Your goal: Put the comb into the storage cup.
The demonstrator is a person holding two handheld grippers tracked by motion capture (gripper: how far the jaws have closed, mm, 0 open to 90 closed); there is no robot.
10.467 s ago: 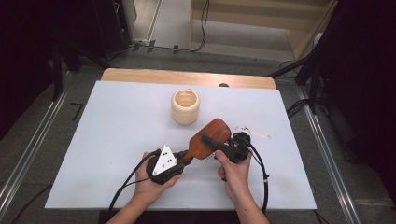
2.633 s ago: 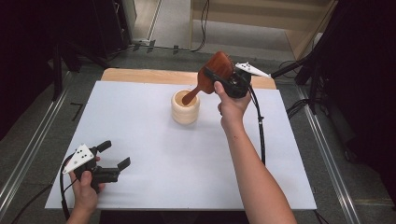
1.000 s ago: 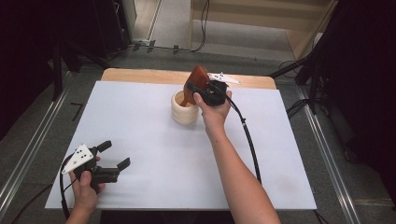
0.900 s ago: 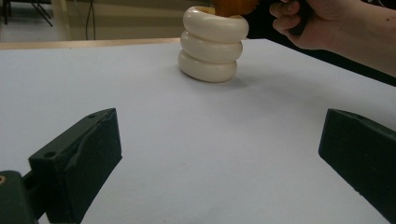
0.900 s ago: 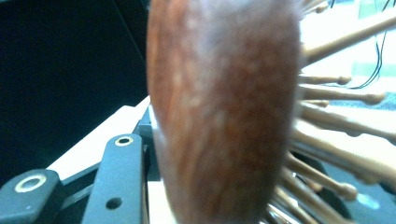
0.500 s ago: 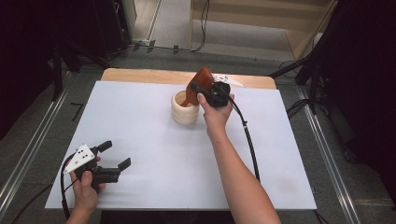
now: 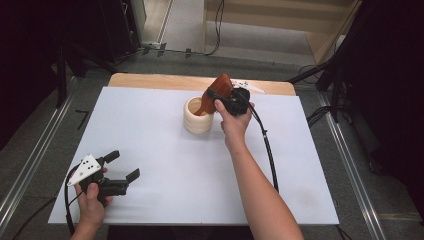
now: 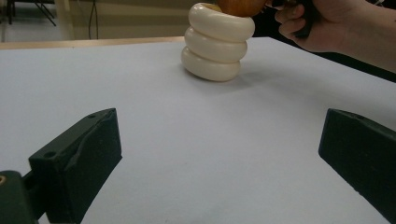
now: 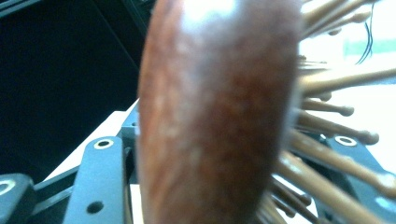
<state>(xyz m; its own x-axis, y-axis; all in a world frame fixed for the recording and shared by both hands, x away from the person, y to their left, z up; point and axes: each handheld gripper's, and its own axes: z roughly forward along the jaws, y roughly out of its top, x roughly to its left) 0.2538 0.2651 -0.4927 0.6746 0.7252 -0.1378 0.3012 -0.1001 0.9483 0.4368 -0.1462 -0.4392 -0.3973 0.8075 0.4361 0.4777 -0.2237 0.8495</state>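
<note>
A reddish wooden hairbrush (image 7: 222,84) leans with its handle down inside a cream ringed cup (image 7: 198,117) at the back middle of the white table. My right gripper (image 7: 218,96) is around the brush head. In the right gripper view the brush's back (image 9: 219,116) stands a little off one jaw and its bristles reach the other; the jaws have just been opening with the brush between them. My left gripper (image 7: 124,165) rests open and empty at the front left. It faces the cup (image 8: 217,46), with the brush (image 8: 238,5) just above the rim.
The white tabletop (image 7: 150,130) ends at a wooden strip (image 7: 150,80) along the back. The right gripper's cable (image 7: 267,150) trails along the right forearm. Metal rails run beside both table sides, and dark equipment stands beyond them.
Both grippers once held the brush mid-table. The left went to the front left; the right carried the brush to the cup and sank its handle in. Little has shifted in the last second.
</note>
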